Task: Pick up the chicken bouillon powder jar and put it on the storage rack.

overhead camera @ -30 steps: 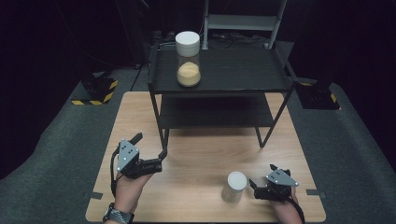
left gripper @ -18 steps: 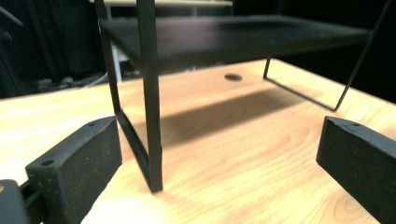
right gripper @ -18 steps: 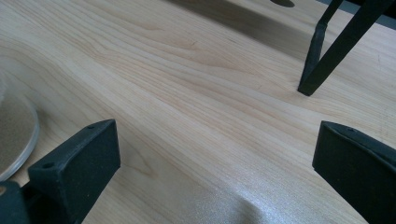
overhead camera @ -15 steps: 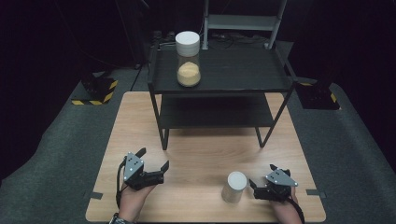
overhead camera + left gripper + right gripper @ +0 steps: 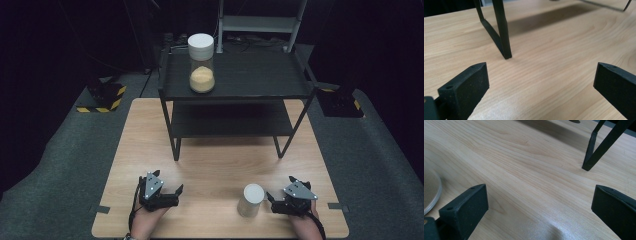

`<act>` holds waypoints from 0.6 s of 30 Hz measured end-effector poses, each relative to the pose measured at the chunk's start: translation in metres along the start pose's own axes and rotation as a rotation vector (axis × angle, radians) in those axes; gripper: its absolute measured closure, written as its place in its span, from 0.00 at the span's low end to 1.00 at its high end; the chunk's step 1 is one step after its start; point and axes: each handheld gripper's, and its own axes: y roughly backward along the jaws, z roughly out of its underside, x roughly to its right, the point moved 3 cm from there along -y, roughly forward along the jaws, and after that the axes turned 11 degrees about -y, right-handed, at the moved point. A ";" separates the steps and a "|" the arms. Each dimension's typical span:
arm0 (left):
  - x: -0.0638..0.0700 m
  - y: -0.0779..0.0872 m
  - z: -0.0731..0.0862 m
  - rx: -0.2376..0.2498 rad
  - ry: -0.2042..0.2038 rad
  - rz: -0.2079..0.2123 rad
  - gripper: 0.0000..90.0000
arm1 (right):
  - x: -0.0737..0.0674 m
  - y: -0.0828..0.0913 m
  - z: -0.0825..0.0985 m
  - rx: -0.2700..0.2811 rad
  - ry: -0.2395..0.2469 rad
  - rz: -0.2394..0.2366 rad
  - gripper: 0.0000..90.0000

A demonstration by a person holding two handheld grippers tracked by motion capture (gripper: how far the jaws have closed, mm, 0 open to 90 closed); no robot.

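Standing upright in the lower centre-right of the high view, the small white-lidded jar (image 5: 251, 199) rests on the wooden table (image 5: 215, 165), just left of the right gripper (image 5: 272, 201), whose jaws are spread wide and grasp nothing; in the right gripper view a curved edge of the jar (image 5: 431, 191) shows at the left margin, outside the gap between the jaws. The left gripper (image 5: 176, 192), lower left of the high view, likewise has its jaws released and empty, and rests low over the table. Compared with one second earlier, the left hand has drawn back toward the bottom edge of the frame and lowered, while the right gripper and the jar are unchanged. This suggests that both hands are settling into a neutral pose, so the jar reads as freshly set down or about to be picked up; which, cannot be told. Farther out, a tall jar (image 5: 201, 62) part-filled with yellow grains stands on the top tier of the black shelf (image 5: 260, 75), upper centre.
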 end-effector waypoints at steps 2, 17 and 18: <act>0.000 -0.001 0.001 -0.013 0.004 0.010 0.00 | -0.001 0.000 0.000 -0.003 0.003 0.003 0.00; 0.007 -0.010 -0.010 -0.131 -0.113 0.025 0.01 | -0.005 0.001 0.001 0.002 0.003 0.026 0.00; 0.008 -0.011 -0.011 -0.136 -0.121 0.026 0.01 | -0.004 0.001 0.001 0.003 0.004 0.023 0.00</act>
